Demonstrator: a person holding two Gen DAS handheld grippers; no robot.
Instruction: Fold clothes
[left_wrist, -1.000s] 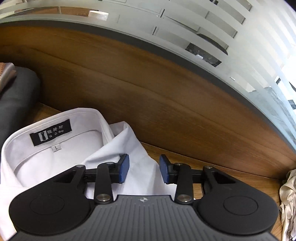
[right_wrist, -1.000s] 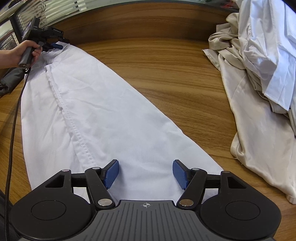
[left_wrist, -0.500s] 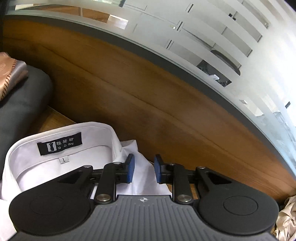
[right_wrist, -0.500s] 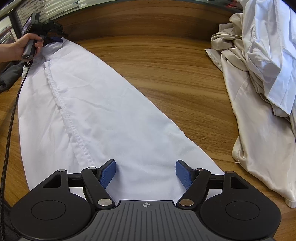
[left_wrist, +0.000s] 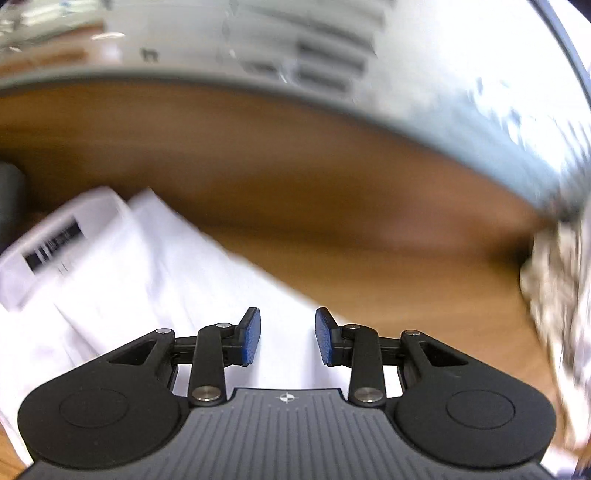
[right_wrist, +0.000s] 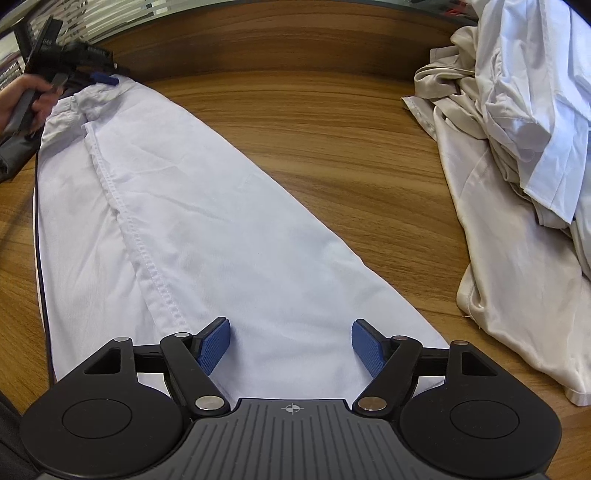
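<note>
Wood-grain tabletop (right_wrist: 332, 147) bearing a long, flat white cotton shirt (right_wrist: 184, 221); left gripper (left_wrist: 287, 339) and right gripper (right_wrist: 291, 345) hover above it, jaws apart, holding nothing.

Both handheld tools are matte black plastic. The right gripper (right_wrist: 291, 345) has a ribbed grey-black deck with a small white compass-like mark at its front edge, a round black disc on either side, and linkage arms pinned with silver screws; its fingertips (right_wrist: 213, 345) wear textured blue pads. The left gripper (left_wrist: 287, 340) is built the same. Far off, a bare-skinned hand (right_wrist: 22, 99) shows, with a thin black cable (right_wrist: 38, 236) trailing below it.
</note>
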